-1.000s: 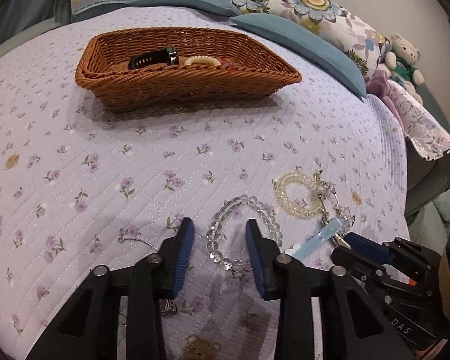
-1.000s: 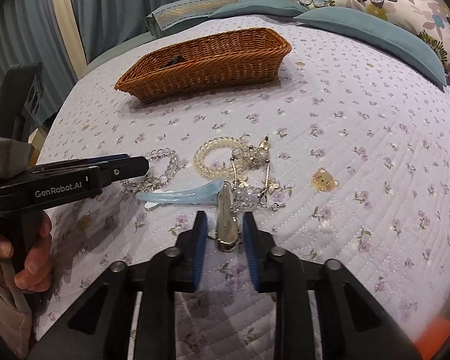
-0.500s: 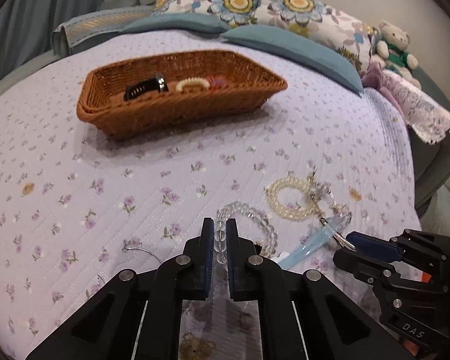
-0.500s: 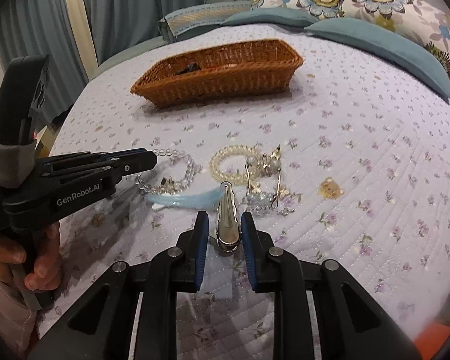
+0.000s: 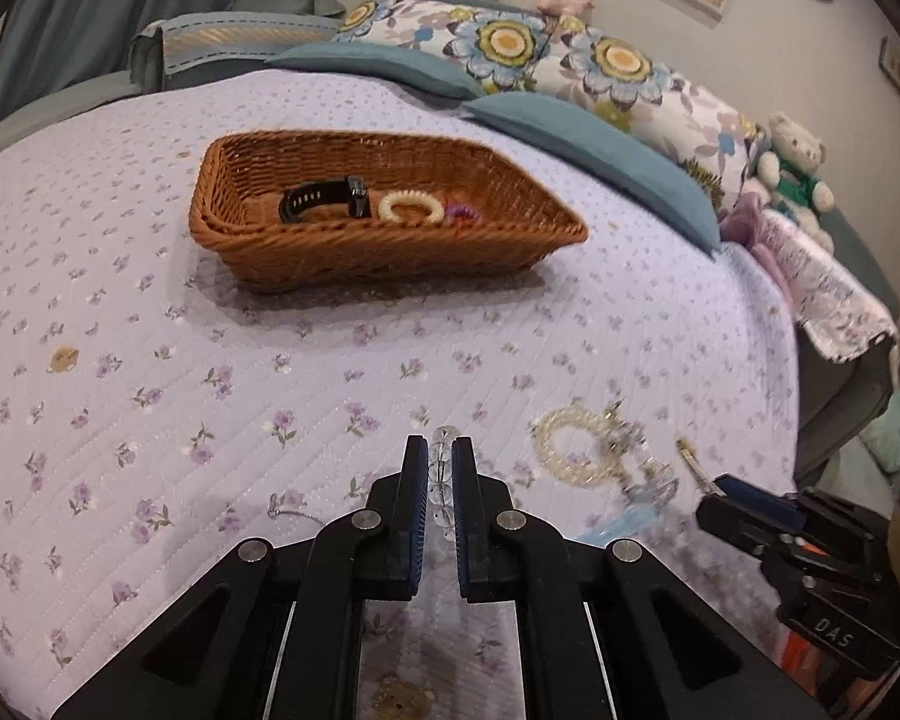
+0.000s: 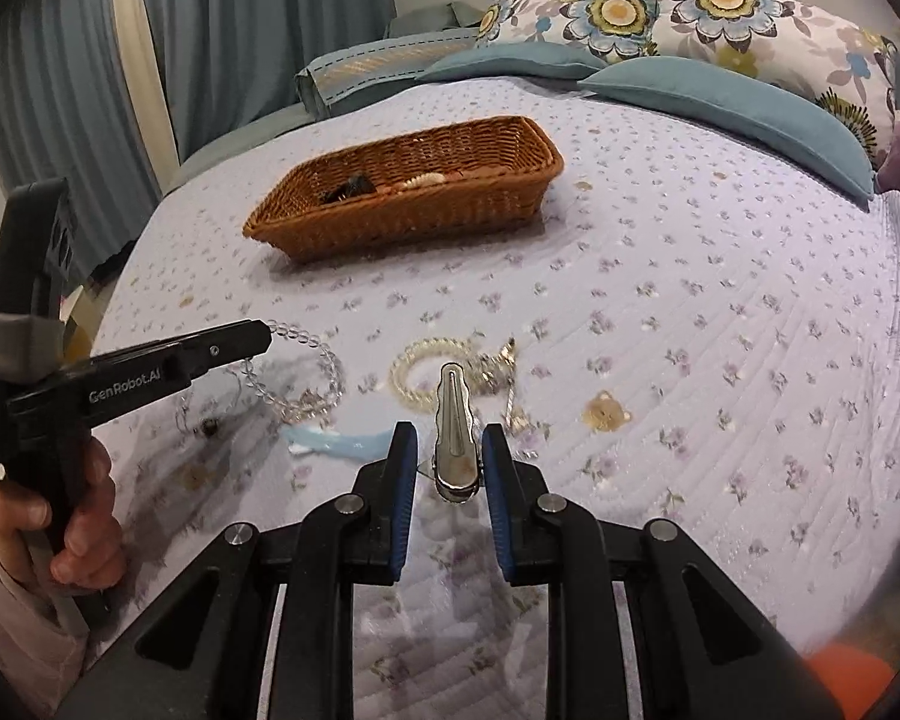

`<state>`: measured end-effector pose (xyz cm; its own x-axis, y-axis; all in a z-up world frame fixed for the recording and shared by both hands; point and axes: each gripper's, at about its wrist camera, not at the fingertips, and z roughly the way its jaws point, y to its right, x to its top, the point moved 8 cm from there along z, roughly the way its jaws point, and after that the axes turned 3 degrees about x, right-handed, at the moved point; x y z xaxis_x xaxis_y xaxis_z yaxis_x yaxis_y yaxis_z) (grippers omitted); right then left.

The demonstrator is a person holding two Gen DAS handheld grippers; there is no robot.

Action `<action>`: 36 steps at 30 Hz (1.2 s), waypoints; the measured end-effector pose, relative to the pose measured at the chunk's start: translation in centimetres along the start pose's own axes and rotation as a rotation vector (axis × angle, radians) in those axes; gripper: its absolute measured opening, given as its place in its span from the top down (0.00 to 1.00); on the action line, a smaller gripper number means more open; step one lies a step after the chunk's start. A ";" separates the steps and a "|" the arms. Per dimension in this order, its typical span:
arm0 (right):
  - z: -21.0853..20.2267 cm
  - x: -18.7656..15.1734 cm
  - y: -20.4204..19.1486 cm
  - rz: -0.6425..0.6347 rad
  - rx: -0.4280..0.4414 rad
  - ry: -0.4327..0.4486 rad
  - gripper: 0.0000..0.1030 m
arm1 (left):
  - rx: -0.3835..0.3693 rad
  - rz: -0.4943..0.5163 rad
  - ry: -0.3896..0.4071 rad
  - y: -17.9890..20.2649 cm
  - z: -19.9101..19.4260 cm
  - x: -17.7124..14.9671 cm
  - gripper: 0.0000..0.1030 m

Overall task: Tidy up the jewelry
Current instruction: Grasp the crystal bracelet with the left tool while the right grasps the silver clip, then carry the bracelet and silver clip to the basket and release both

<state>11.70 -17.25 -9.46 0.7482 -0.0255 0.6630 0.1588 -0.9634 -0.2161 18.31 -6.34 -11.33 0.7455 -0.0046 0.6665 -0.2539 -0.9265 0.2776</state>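
My left gripper (image 5: 439,450) is shut on a clear bead bracelet (image 5: 440,483) and holds it lifted off the quilt; the bracelet hangs from that gripper in the right wrist view (image 6: 306,372). My right gripper (image 6: 449,441) is shut on a silver hair clip (image 6: 455,429), raised above the bed. A yellow bead bracelet (image 6: 429,372) with metal charms and a pale blue hair clip (image 6: 336,441) lie on the quilt. The wicker basket (image 5: 390,252) stands farther back and holds a black watch (image 5: 324,198), a cream ring (image 5: 411,207) and a purple item.
A thin silver chain (image 5: 291,513) lies on the quilt to my left. Teal and floral pillows (image 5: 570,60) line the far edge. A teddy bear (image 5: 795,171) sits at the right. The bed's edge drops off on the right.
My left gripper closed on the clear bead bracelet and lifted it. My right gripper rose with the silver clip in it.
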 end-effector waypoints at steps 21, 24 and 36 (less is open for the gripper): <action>2.8 17.7 -3.5 -0.107 0.126 0.200 0.75 | -0.097 -0.030 0.198 -1.4 -3.7 12.8 0.93; 6.1 19.7 -2.8 -0.077 0.124 0.174 0.75 | -0.091 -0.048 0.204 -2.8 -2.3 15.0 0.93; 17.8 17.5 -0.4 0.015 0.115 -0.018 0.76 | -0.009 -0.153 0.083 -9.6 6.8 15.1 0.93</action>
<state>36.19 -12.61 -10.55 0.7626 -0.0341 0.6459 0.2194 -0.9258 -0.3079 36.21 -0.02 -8.59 0.7228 0.1677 0.6704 -0.1467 -0.9108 0.3859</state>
